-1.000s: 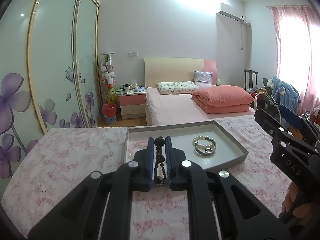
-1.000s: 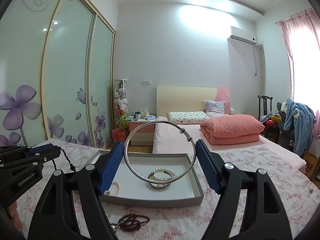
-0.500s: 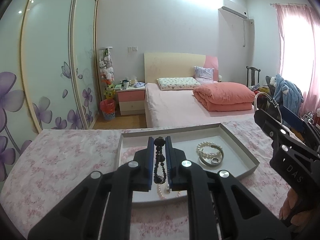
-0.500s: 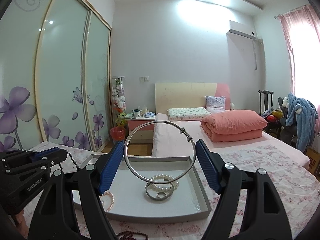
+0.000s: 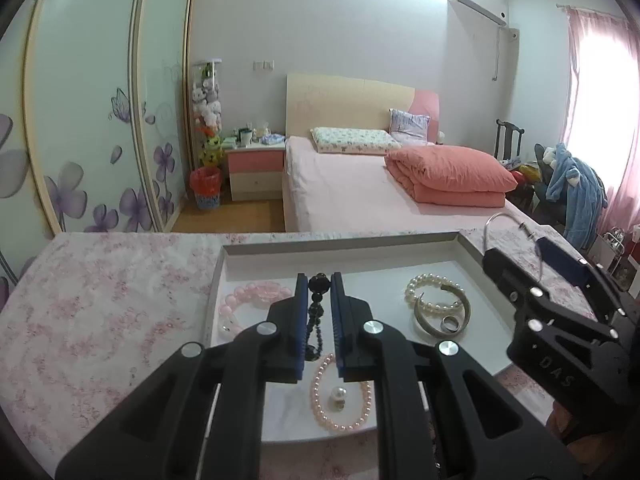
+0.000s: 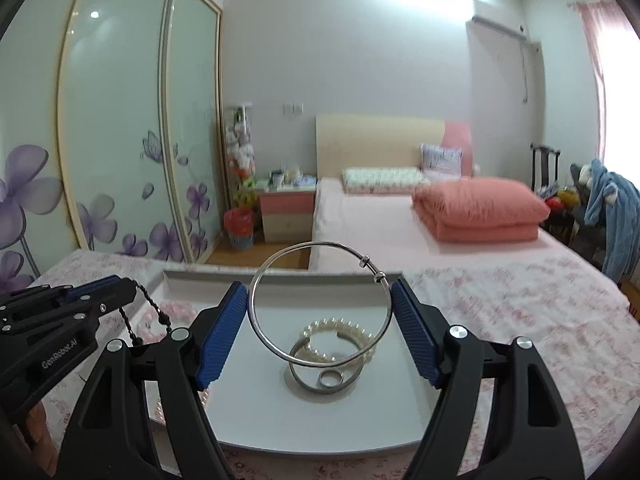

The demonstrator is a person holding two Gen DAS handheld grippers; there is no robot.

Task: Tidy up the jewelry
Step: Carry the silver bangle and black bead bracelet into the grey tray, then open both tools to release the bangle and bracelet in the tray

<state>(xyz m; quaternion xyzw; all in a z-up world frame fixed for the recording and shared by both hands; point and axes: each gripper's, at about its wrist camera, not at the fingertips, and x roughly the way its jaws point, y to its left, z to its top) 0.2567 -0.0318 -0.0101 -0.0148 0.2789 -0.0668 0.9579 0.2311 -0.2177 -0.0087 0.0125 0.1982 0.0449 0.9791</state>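
Note:
A grey tray (image 5: 340,240) lies on the pink floral tablecloth. My left gripper (image 5: 319,284) is shut on a dark bead necklace (image 5: 316,312) that dangles over the tray's left half. My right gripper (image 6: 320,300) is shut on a thin silver bangle (image 6: 320,304), held upright above the tray (image 6: 320,412). In the tray lie a pink bead bracelet (image 5: 252,296), a pearl necklace (image 5: 340,400), a white pearl bracelet (image 5: 434,292), a silver cuff (image 5: 440,320) and a ring (image 5: 450,323). The right gripper (image 5: 552,280) shows at the right of the left wrist view.
The tablecloth (image 5: 100,312) stretches left of the tray. Behind the table are a bed (image 5: 360,184) with a folded orange quilt (image 5: 452,176), a nightstand (image 5: 256,168) and a sliding wardrobe (image 5: 100,120).
Both grippers have moved forward and down over the tray, still holding their pieces. The tray looks nearer and the pearl necklace now shows under the left gripper.

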